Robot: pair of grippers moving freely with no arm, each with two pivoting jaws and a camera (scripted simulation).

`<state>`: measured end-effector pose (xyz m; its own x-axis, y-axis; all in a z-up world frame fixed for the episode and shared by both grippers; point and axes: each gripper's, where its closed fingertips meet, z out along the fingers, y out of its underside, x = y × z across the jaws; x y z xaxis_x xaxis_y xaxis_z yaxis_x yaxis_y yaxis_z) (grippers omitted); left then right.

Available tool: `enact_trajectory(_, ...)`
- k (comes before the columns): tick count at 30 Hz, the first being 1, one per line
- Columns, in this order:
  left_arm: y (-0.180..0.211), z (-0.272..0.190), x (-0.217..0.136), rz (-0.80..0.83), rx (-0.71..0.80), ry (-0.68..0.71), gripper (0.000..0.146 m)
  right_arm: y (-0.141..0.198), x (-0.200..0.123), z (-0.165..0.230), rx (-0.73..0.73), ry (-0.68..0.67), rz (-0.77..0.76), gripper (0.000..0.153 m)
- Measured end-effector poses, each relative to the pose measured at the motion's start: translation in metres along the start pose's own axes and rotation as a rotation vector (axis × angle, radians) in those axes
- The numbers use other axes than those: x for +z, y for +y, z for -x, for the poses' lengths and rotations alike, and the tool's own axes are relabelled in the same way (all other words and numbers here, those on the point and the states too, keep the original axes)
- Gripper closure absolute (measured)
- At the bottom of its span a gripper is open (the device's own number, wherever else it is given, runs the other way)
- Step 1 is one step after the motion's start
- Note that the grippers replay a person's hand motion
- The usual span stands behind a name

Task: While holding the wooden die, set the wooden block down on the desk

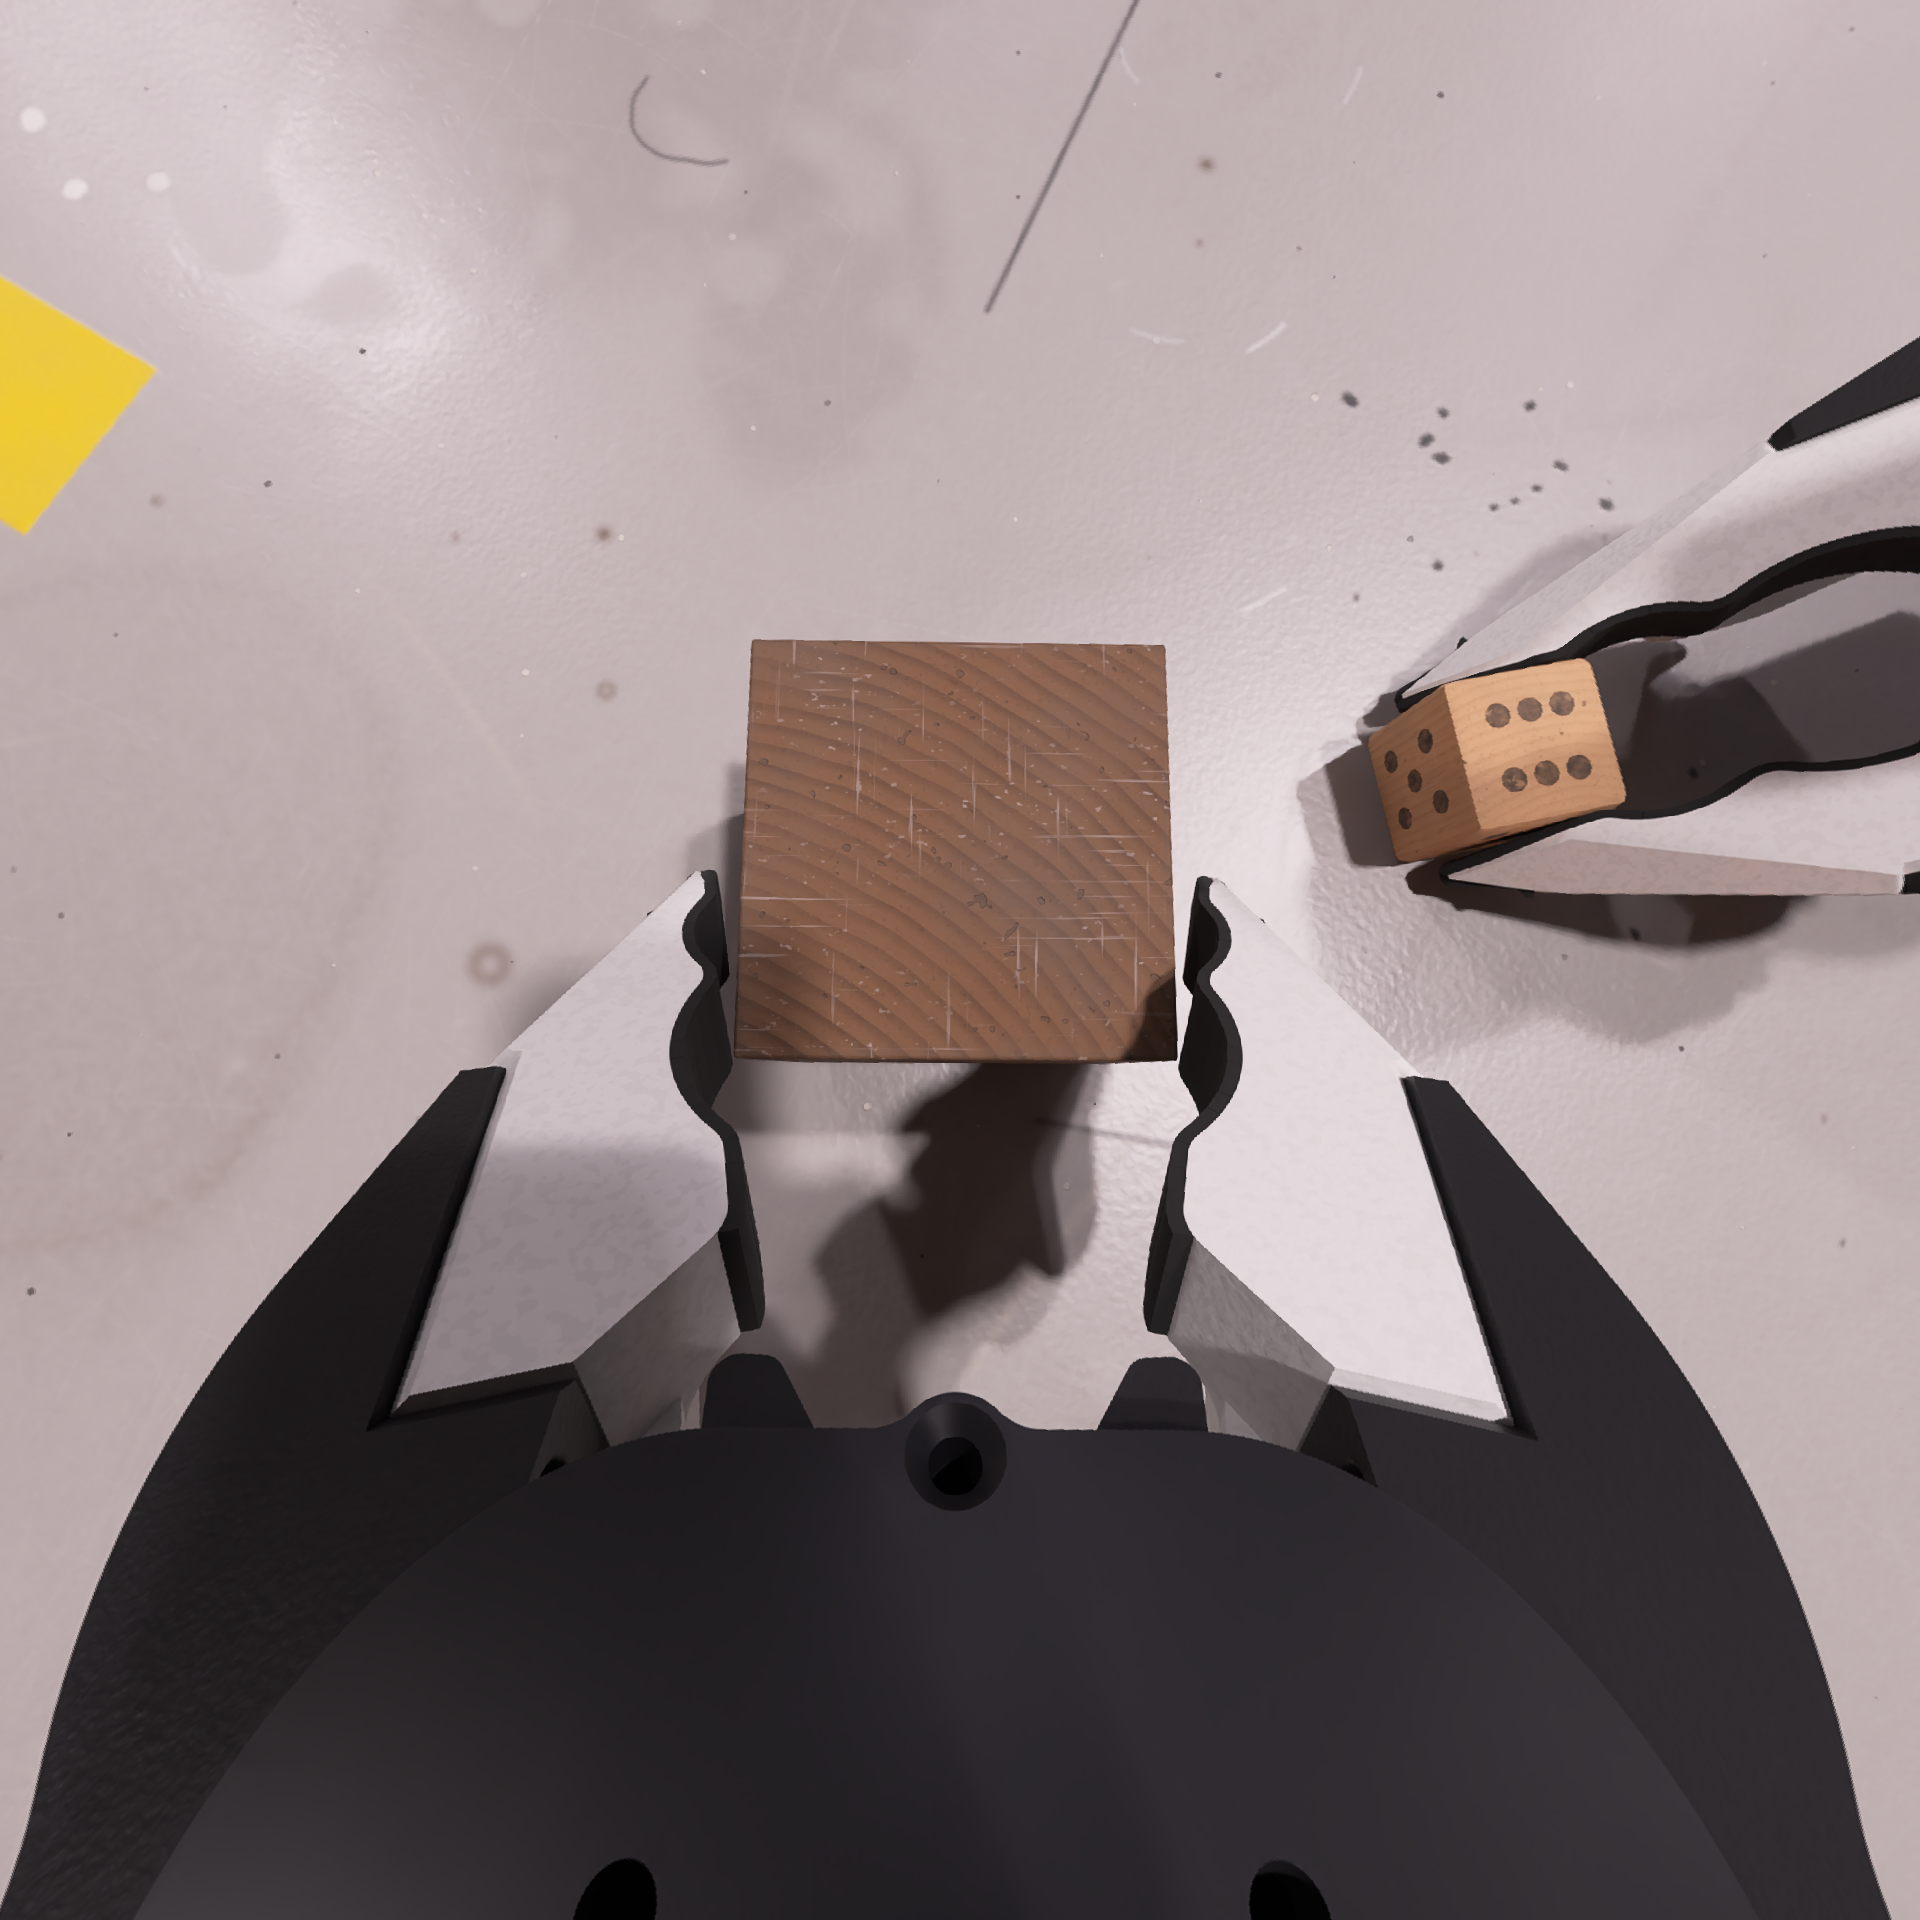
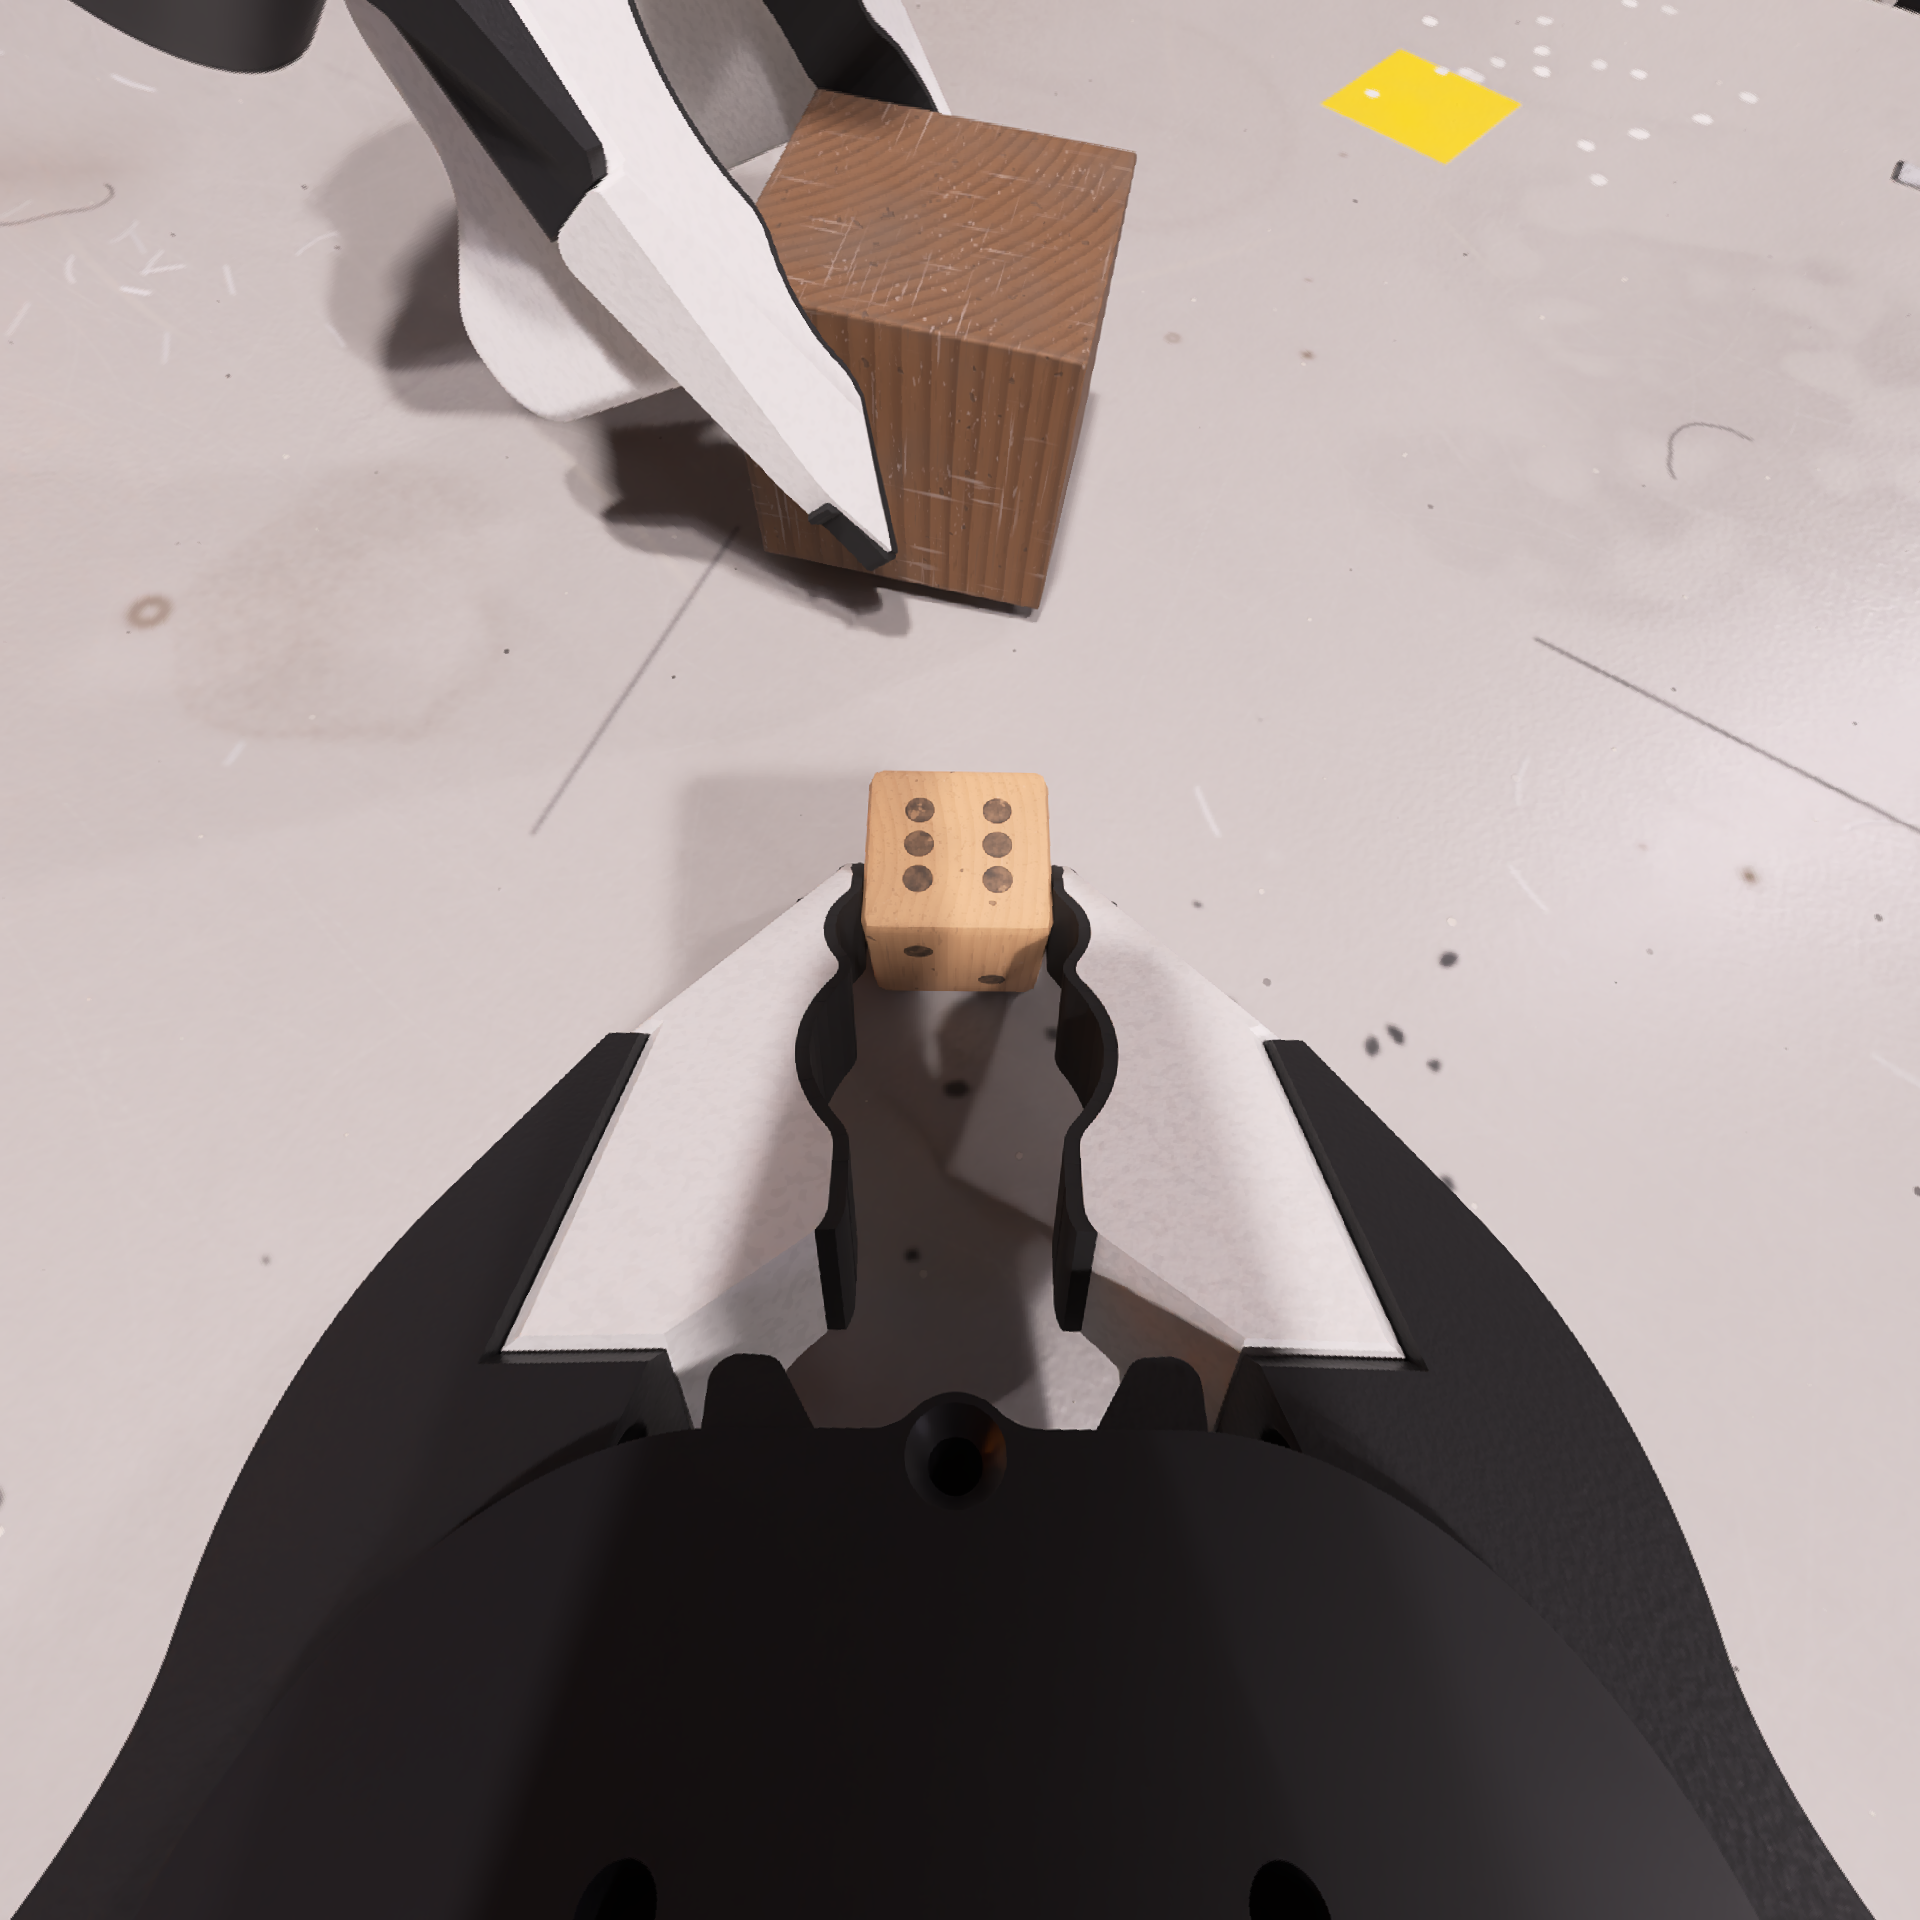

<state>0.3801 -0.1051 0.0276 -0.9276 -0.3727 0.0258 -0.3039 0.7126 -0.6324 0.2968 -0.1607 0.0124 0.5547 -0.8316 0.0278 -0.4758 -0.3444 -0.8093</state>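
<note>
Standing on end on the desk (image 1: pixel 416 727), long axis vertical, the wooden block (image 1: pixel 956 852) sits between the left gripper (image 1: pixel 954 914) fingers, barely parted from its sides. The right gripper (image 2: pixel 958 914) pinches the wooden die (image 2: pixel 956 878), six-pip face up.

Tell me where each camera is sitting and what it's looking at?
Left wrist view: rides the left gripper, looking down its fingers at the wooden block on the desk.
Right wrist view: rides the right gripper, looking along its fingers at the wooden die.
Shared: block, die, yellow square, each other's gripper.
</note>
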Motion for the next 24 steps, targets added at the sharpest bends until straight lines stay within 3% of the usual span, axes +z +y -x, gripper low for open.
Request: enact_trajectory(24,0.0077,-0.0044,-0.0022,-0.028,-0.055,0.030,0.057,0.0038,-0.0031,-0.0011,0.009,-0.027,0.101,0.118)
